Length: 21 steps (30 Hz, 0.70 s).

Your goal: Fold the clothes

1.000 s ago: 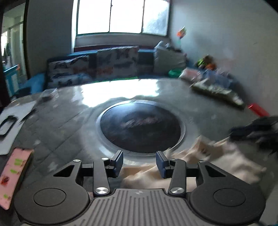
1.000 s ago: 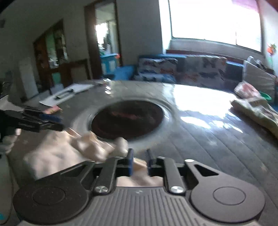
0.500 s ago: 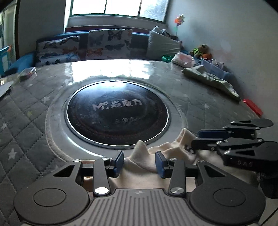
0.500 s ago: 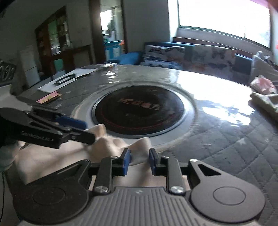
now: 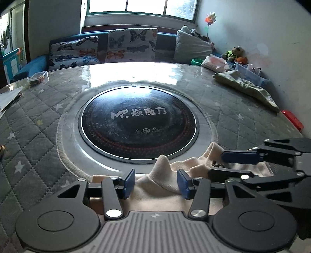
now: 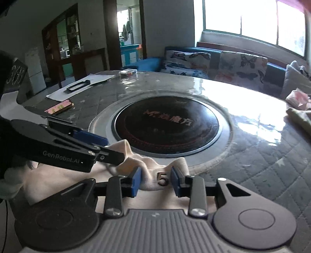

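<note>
Straddling a raised peak of the cream garment [image 5: 161, 167] at the bottom centre of the left wrist view with the left gripper [image 5: 155, 184], jaws apart and just having been opening, blue pads standing clear of the cloth on both sides. Flanking a bunched fold marked with a dark "5" at the bottom centre of the right wrist view with the right gripper [image 6: 155, 181], jaws likewise released and just having been opening, the fold filling the gap and brushing the pads without being pinched. Spreading the rest of the garment flat along the lower edge of both views, on the near rim of the grey quilted table cover [image 5: 38, 148], just short of the round black hob plate [image 5: 138, 124] in the middle of the frame. Lying further out, at the left of the right wrist view, a pink phone [image 6: 59, 106] and a white sheet of paper [image 6: 77, 87]; at the upper right of the left wrist view, a crumpled green cloth [image 5: 246, 87]. Lining the top of the frame, butterfly cushions [image 5: 132, 44] under a bright window [image 5: 143, 7].
</note>
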Each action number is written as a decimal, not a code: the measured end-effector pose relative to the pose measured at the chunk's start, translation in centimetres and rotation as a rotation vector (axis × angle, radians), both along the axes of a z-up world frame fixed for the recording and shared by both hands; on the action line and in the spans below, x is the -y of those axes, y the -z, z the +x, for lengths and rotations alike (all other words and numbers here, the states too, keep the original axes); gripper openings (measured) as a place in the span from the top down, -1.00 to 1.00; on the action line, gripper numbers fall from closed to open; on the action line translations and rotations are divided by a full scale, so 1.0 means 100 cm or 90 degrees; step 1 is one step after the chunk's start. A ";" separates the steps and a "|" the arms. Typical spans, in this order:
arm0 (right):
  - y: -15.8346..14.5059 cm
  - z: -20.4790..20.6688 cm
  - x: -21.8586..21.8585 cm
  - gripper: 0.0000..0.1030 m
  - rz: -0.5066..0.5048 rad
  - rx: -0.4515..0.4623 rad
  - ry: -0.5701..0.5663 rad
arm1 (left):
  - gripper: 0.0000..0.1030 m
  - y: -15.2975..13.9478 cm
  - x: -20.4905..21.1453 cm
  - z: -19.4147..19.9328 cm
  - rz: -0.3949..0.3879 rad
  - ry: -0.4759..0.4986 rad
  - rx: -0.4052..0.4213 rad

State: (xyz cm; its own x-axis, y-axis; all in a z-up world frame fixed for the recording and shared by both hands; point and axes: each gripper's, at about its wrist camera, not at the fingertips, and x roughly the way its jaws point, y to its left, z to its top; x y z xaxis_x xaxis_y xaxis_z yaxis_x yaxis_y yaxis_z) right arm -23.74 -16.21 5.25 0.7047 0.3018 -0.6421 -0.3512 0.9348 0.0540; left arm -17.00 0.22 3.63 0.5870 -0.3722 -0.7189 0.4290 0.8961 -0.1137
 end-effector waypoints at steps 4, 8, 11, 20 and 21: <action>-0.007 -0.011 0.001 0.31 0.001 0.006 -0.012 | -0.17 -0.003 0.001 -0.007 0.012 -0.016 -0.002; -0.009 -0.029 -0.002 0.21 0.004 0.008 -0.041 | -0.35 -0.007 0.003 -0.020 0.032 -0.034 0.004; -0.010 -0.043 -0.002 0.18 0.007 0.009 -0.050 | -0.41 -0.009 0.004 -0.032 0.048 -0.046 0.006; -0.004 -0.083 0.002 0.03 -0.032 0.029 -0.080 | -0.62 -0.012 0.000 -0.063 0.058 -0.092 0.019; -0.004 -0.087 0.004 0.03 -0.036 0.030 -0.081 | -0.65 -0.012 -0.001 -0.066 0.058 -0.097 0.020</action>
State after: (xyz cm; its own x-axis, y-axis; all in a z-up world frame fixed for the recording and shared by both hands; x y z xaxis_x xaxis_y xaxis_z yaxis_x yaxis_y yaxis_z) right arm -32.40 -16.65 5.61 0.6935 0.3546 -0.6272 -0.4675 0.8838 -0.0173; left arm -23.60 0.30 4.80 0.6539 -0.2111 -0.7266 0.2895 0.9570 -0.0176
